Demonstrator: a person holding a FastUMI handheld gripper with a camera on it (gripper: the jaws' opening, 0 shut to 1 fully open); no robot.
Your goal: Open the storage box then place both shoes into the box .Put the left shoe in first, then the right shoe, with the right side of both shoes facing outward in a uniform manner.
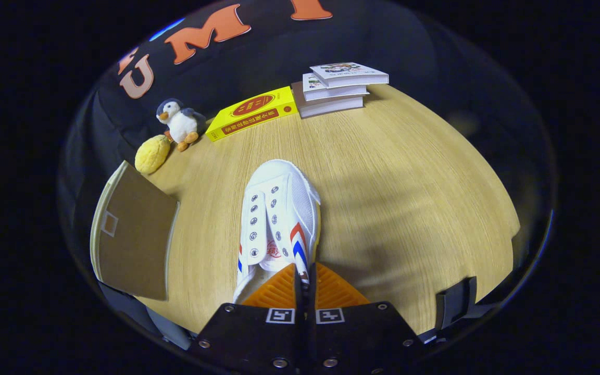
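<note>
On the pale wood-grain worktop (394, 198), seen from the gripper view, a white shoe (276, 219) with red and blue chevron stripes on its side and empty lace eyelets lies with its toe pointing away from the fingers (305, 284). The fingers are drawn close together, with only a thin slit between them, and they sit at the shoe's heel end, pinching the rim of its opening on the striped side; the shoe's collar passes between the pads. Whether the shoe rests on the worktop or is lifted off it cannot be told from this angle. Off to one side of the shoe, a brown flat panel with a pale edge (130, 232), apparently the storage box or its lid, stands near the worktop's border; the box's interior cannot be seen. Beyond that panel, near the far edge, lie a yellow lemon-like toy (152, 154) and a small plush penguin (179, 124), just beside each other. Next to them a yellow book (252, 112) lies flat, and beside it a stack of three white books (337, 88) sits well apart from the shoe.
</note>
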